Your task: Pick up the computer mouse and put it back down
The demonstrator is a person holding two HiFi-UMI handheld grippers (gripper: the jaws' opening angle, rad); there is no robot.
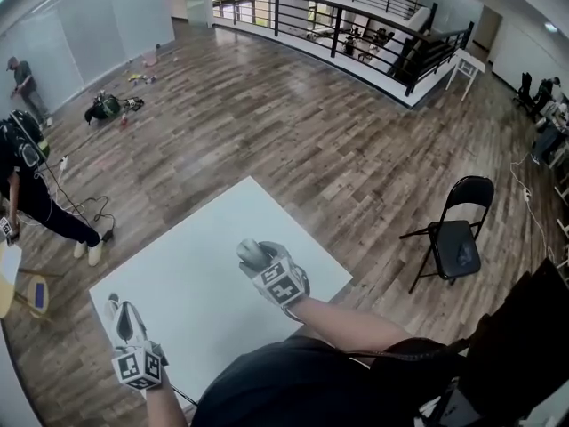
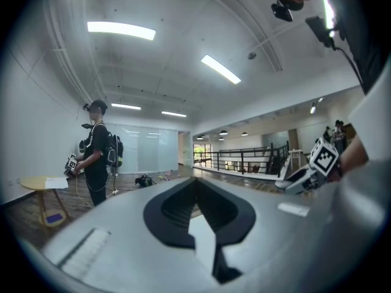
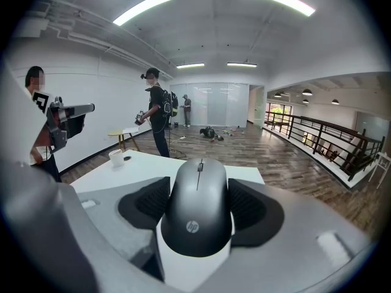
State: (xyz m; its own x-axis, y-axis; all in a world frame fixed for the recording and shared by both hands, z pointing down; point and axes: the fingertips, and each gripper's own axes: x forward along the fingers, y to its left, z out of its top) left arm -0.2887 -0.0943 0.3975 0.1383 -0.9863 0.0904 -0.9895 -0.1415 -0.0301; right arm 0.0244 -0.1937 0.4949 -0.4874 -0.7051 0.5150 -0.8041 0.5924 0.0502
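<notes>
A broad wood-plank floor (image 1: 293, 140) runs out to a black railing (image 1: 356, 34) along the far side, with a white counter (image 1: 204, 265) set at an angle in the foreground. A black folding chair (image 1: 453, 238) stands on the floor to the counter's right, well apart from it. At the left edge of the head view a person in dark clothes (image 1: 27, 185) stands near a small round yellow table (image 3: 125, 133).

The person wearing the camera reaches a bare forearm over the counter's near right part, where the right tool (image 1: 253, 256) is clamped on the dark grey computer mouse (image 3: 197, 206). Its two black pads press the mouse's flanks, and the scroll wheel points away from the camera. The mouse appears lifted off the counter, whose top lies lower behind it in the right gripper view.

The left tool (image 1: 120, 310) hangs over the counter's near left corner. Its jaws are drawn together at the tips with nothing between them.

A white cup (image 3: 116, 157) sits on the counter's far part, with a small dark object (image 3: 126, 159) just beside it.
</notes>
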